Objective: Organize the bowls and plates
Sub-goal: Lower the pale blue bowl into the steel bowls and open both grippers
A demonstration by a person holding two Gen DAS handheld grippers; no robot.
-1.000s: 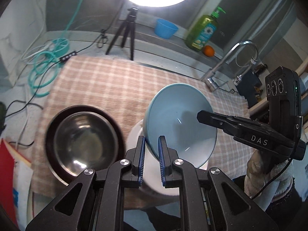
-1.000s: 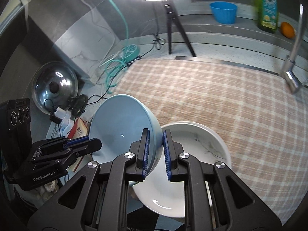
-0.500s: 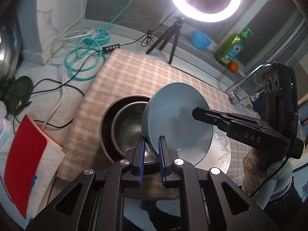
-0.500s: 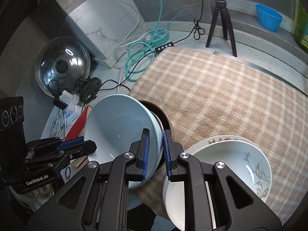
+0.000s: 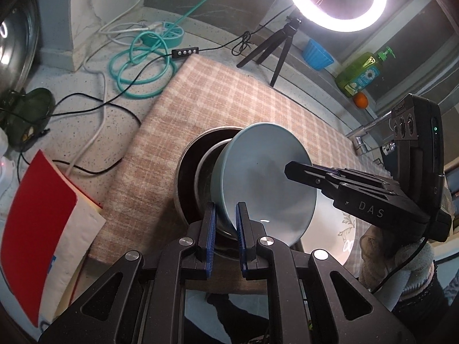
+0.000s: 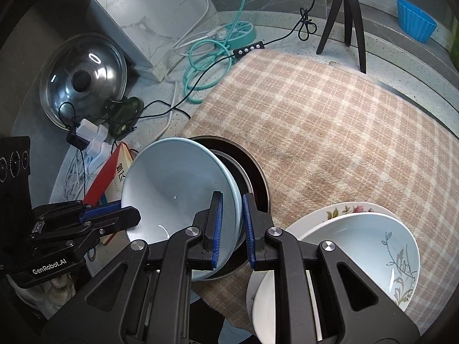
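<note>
A light blue bowl (image 5: 266,180) is held by its rim between both grippers, tilted, low over a steel bowl (image 5: 205,166) nested in a dark bowl (image 5: 186,157). My left gripper (image 5: 225,223) is shut on its near rim. My right gripper (image 6: 231,223) is shut on the opposite rim of the blue bowl (image 6: 178,183). The dark bowl (image 6: 255,169) shows behind it in the right wrist view. To the right, a white bowl with a leaf pattern (image 6: 358,246) sits on a flowered plate (image 6: 350,209).
A checked cloth (image 6: 330,132) covers the counter. A ring-light tripod (image 6: 347,14), blue cup (image 6: 416,23), soap bottle (image 5: 361,74) and orange (image 5: 360,99) stand at the back. Cables (image 5: 137,60), a pot lid (image 6: 83,80) and a red-covered book (image 5: 37,223) lie left. A faucet (image 5: 364,134) is right.
Both grippers carried the blue bowl leftward from over the white bowl and plate to over the nested steel and dark bowls, and lowered it closer to them.
</note>
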